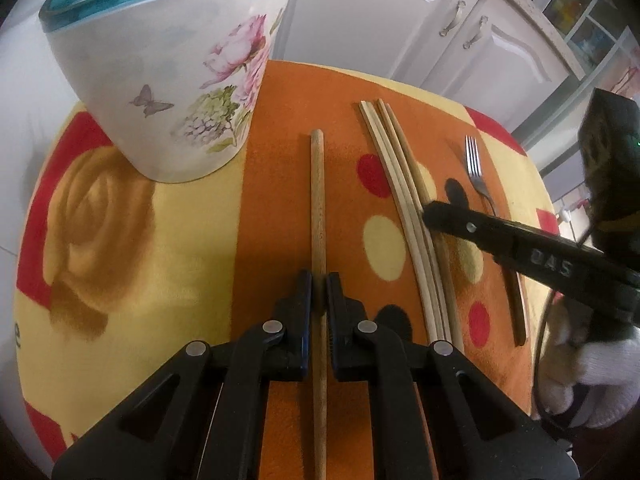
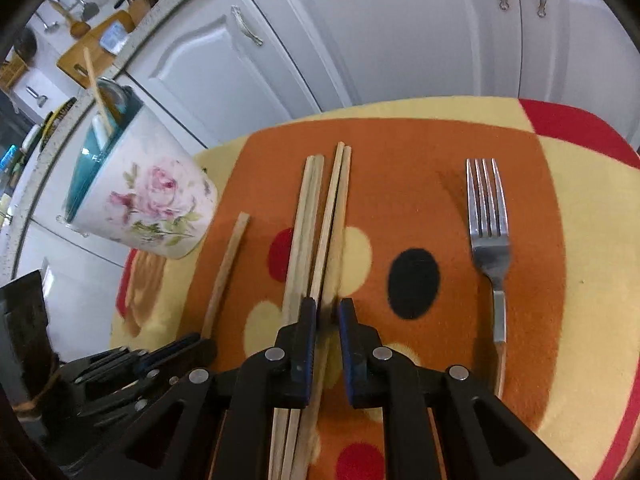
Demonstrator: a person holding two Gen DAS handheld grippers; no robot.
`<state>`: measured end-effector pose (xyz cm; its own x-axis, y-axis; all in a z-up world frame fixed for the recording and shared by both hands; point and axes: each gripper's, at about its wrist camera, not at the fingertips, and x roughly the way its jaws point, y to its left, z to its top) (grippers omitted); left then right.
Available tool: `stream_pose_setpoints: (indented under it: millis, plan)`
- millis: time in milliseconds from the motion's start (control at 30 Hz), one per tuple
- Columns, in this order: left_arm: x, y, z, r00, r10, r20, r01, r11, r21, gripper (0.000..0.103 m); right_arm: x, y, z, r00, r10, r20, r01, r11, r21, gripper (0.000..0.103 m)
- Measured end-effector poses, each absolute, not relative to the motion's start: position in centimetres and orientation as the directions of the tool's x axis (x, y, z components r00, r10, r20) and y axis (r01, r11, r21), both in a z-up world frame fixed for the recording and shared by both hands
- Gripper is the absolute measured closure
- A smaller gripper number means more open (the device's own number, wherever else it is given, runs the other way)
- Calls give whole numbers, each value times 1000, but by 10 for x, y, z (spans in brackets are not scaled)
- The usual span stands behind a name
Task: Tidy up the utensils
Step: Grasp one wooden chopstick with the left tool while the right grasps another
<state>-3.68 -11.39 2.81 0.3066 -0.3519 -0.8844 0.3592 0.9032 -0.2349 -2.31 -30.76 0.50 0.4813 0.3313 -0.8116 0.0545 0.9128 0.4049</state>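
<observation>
The left gripper (image 1: 319, 292) holds one wooden stick (image 1: 318, 200) tight — the right gripper (image 2: 328, 316) squeezes a chopstick (image 2: 339, 200) near the fork (image 2: 489, 232).

A fuzzy, matt cloth mat (image 2: 440, 140) in orange, yellow and red covers the table, and on it lie pale, unvarnished wooden chopsticks (image 2: 316, 220), a round, dull-finished wooden stick (image 1: 318, 208) and a shiny metal fork (image 2: 488, 224) with a lighter handle at its near end. The flower-printed holder (image 1: 168, 80) at the far left looks like smooth glazed ceramic with a glossy teal rim. Both grippers, left (image 1: 319, 292) and right (image 2: 328, 316), are matt black plastic with bright metal pins, and the cabinet doors (image 2: 400, 32) behind are smooth, satin white.
</observation>
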Motion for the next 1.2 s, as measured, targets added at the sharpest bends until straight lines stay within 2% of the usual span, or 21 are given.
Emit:
stream_pose_setpoints:
  millis: [233,433,567,600,700,800,900,1067,1133,1200]
  plan:
    - [-35,-114,27,306,-366,-879,345,903,-256,97,-27,-312,8,485,317,-815,64,916,395,96]
    - [-47,-104,31,284,-366,-886,359,898,-256,97,-73,-327,5,461,372,-806,68,891,450,96]
    - [-61,-97,30,252,-363,-897,393,886,-248,97,-98,-323,0,411,373,-832,47,903,428,96]
    - [-63,-97,30,246,-365,-898,402,881,-249,97,-99,-324,2,416,360,-835,46,909,415,95]
    - [-65,-99,32,239,-359,-902,428,873,-235,94,-94,-327,10,448,342,-826,46,914,403,71]
    - [-57,-101,37,246,-363,-899,430,872,-234,79,-79,-327,14,456,321,-830,40,924,380,71]
    - [-45,-107,44,282,-367,-886,444,869,-218,76,-62,-322,13,452,291,-843,25,941,338,71]
    - [-20,-126,40,312,-325,-893,469,870,-152,75,-36,-316,6,431,289,-855,12,945,325,80]
    - [-13,-135,35,313,-308,-899,478,869,-131,75,-28,-312,6,436,265,-860,-9,957,290,92]
    - [-10,-146,29,301,-301,-905,503,856,-117,75,-24,-313,7,437,264,-860,-22,959,284,97]
